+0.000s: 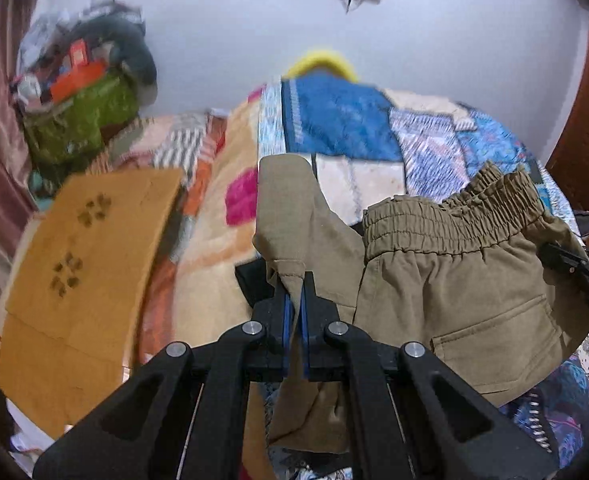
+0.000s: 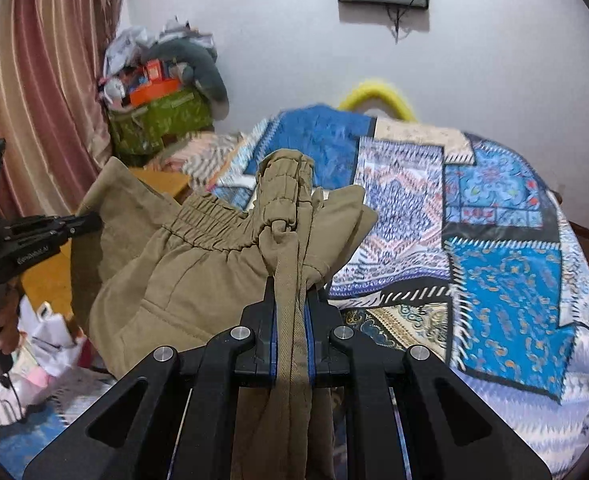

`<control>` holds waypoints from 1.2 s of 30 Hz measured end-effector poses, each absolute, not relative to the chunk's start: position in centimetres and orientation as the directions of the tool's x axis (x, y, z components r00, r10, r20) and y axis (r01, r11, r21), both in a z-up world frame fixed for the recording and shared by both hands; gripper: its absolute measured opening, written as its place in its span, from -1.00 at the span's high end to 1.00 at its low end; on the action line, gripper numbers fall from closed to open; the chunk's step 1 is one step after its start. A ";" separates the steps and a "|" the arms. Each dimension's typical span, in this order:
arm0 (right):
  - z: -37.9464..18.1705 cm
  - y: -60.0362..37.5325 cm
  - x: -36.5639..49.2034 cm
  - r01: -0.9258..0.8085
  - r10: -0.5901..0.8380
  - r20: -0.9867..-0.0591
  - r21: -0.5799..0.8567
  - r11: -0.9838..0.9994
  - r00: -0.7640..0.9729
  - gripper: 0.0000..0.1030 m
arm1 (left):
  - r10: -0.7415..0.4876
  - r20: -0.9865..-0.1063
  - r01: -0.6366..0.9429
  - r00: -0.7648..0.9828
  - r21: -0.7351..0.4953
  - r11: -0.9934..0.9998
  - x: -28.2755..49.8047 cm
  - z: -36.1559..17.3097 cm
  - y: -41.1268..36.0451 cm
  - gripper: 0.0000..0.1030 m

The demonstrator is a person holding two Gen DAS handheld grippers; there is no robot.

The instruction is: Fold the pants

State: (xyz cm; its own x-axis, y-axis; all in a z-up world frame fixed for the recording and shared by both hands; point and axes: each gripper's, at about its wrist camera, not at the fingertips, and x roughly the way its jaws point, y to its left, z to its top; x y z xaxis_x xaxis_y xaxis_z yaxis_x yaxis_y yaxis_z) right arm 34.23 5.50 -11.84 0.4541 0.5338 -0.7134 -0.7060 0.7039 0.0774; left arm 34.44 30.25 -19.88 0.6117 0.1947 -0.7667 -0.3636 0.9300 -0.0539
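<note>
Khaki pants (image 1: pixel 454 280) with an elastic waistband (image 1: pixel 454 216) hang in the air above the bed, held between both grippers. My left gripper (image 1: pixel 294 284) is shut on a bunched edge of the fabric. My right gripper (image 2: pixel 292 292) is shut on the gathered waistband end (image 2: pixel 286 200), with cloth running down between its jaws. The pants (image 2: pixel 182 280) stretch leftward in the right wrist view to the left gripper (image 2: pixel 82 220). The right gripper's body shows at the right edge of the left wrist view (image 1: pixel 574 272).
The bed carries a blue patchwork bedspread (image 2: pixel 494 260) and a peach patterned blanket (image 1: pixel 214 200). An orange-yellow folded cloth (image 1: pixel 82 272) lies on the left. A green bag heaped with clutter (image 2: pixel 162 112) stands by the striped curtain (image 2: pixel 42 80). A yellow ring (image 2: pixel 374 92) leans on the wall.
</note>
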 end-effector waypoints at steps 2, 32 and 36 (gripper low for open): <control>-13.5 5.8 35.2 -0.698 0.503 -0.751 0.078 0.711 0.428 0.83 | 0.191 -0.801 -0.376 0.567 -0.045 0.925 35.4 -22.3 30.7 0.93; -3.0 0.1 24.6 -0.681 0.541 -0.638 0.036 0.732 0.548 0.44 | 0.206 -0.660 -0.297 0.722 -0.027 0.954 22.9 -9.8 23.7 -0.04; 1.9 -2.2 19.3 -0.698 0.622 -0.507 0.055 0.714 0.596 0.44 | 0.178 -0.545 -0.248 0.819 -0.057 0.967 17.9 -3.9 21.0 -0.04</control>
State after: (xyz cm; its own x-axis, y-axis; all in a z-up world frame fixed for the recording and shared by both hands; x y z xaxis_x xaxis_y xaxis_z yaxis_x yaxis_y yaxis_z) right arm 19.28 -2.17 1.90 0.5962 0.6221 -0.5074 -0.6982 0.7138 0.0548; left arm 17.95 20.96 -3.95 0.8193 0.1783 -0.5449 -0.2484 0.9670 -0.0571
